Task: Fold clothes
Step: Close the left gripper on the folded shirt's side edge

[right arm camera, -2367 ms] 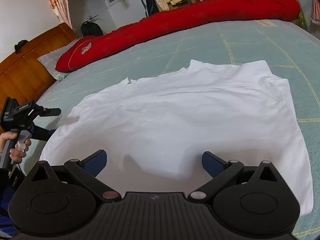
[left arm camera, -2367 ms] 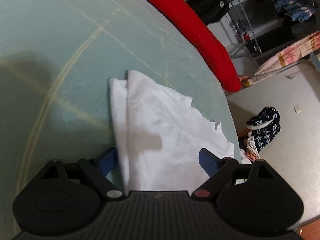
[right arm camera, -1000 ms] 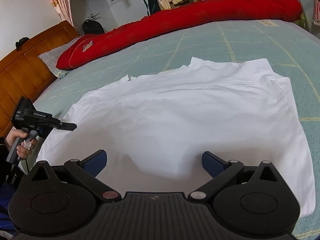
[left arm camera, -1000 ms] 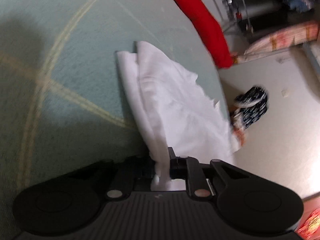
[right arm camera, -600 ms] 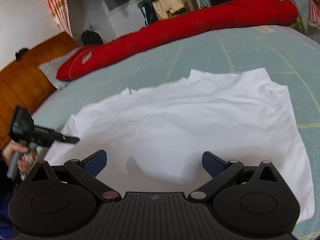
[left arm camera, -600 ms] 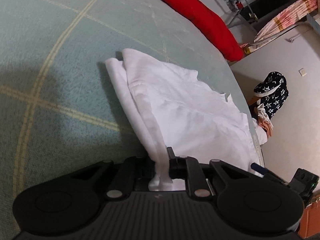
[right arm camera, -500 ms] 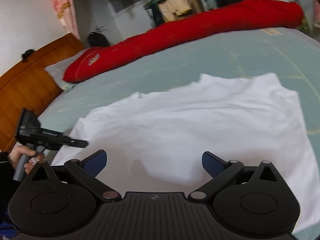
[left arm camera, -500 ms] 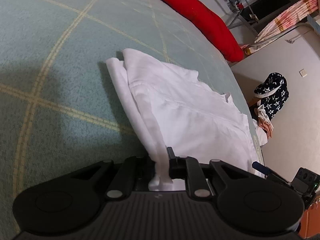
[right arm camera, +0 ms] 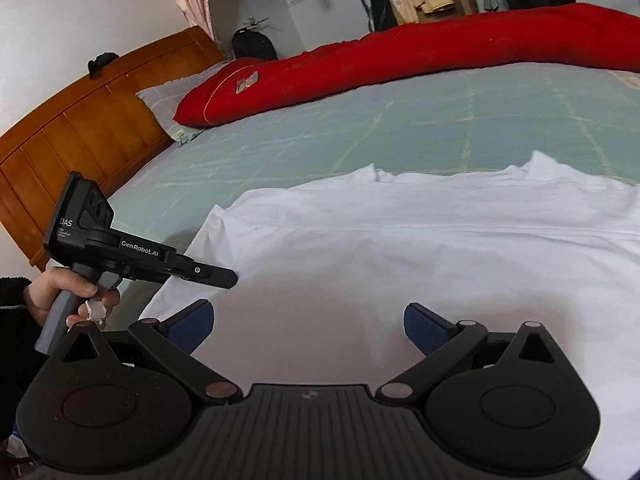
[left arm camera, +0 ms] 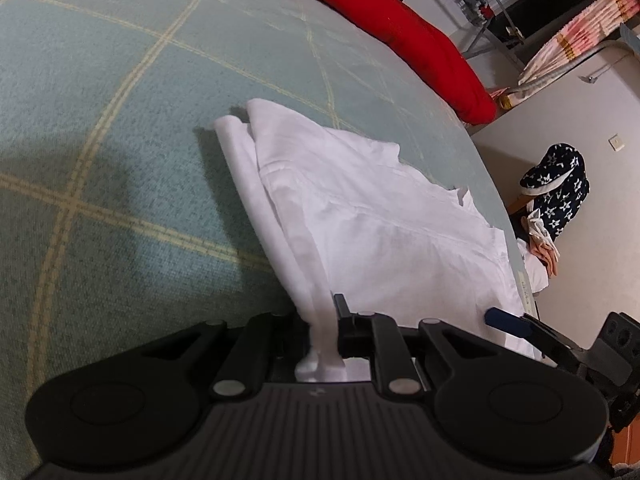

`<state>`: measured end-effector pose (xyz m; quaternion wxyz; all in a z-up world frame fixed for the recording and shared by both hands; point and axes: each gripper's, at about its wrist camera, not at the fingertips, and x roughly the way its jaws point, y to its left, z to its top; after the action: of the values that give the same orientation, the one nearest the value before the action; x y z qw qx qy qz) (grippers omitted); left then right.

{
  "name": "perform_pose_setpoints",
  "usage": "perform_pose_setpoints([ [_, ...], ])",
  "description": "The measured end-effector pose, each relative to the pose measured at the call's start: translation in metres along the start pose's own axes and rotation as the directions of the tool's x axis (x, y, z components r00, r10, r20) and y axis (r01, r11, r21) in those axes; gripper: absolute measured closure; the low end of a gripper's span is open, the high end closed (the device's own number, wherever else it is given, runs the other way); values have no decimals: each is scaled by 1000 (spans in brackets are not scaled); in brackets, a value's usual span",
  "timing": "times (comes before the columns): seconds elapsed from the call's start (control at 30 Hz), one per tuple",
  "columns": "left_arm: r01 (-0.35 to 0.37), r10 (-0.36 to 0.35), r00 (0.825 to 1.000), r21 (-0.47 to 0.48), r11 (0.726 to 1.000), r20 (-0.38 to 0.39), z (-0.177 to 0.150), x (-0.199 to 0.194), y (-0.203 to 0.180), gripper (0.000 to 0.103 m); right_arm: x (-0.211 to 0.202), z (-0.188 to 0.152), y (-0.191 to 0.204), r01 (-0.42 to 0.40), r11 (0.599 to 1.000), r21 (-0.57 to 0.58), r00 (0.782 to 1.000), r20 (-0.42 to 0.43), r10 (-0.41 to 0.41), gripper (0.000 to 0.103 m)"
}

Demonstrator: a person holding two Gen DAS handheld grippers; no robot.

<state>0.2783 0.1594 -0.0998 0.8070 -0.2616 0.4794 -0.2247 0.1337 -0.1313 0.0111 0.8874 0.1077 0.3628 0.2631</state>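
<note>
A white shirt [left arm camera: 372, 216] lies spread flat on the green checked bed sheet [left arm camera: 120, 128]. My left gripper [left arm camera: 325, 322] is shut on the shirt's near edge, and the pinched fold rises off the sheet into its jaws. In the right wrist view the shirt [right arm camera: 420, 248] fills the middle. My right gripper [right arm camera: 308, 320] hovers over it, open, with nothing between its blue pads. The left gripper [right arm camera: 226, 278], held by a hand [right arm camera: 60, 292], sits at the shirt's left edge. One blue fingertip [left arm camera: 502, 316] of the right gripper shows in the left wrist view.
A long red quilt roll [right arm camera: 420, 60] lies along the far side of the bed. A wooden headboard [right arm camera: 80, 132] and a pillow [right arm camera: 168, 100] stand at the left. Past the bed edge, the floor holds dark patterned slippers [left arm camera: 556, 188] and a clothes rack [left arm camera: 492, 12].
The left gripper closed on the shirt's edge and lifted it a little. The right gripper swung left over the shirt, bringing the left gripper closer in its view.
</note>
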Motion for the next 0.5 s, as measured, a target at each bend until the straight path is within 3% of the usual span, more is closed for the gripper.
perform_pose_setpoints([
  [0.23, -27, 27, 1000, 9, 1000, -12, 3, 0, -6, 89, 25, 12, -15, 79, 997, 13, 996, 32, -79, 0],
  [0.5, -70, 70, 997, 16, 997, -19, 8, -8, -23, 94, -6, -2, -21, 92, 995, 49, 993, 66, -96, 0],
])
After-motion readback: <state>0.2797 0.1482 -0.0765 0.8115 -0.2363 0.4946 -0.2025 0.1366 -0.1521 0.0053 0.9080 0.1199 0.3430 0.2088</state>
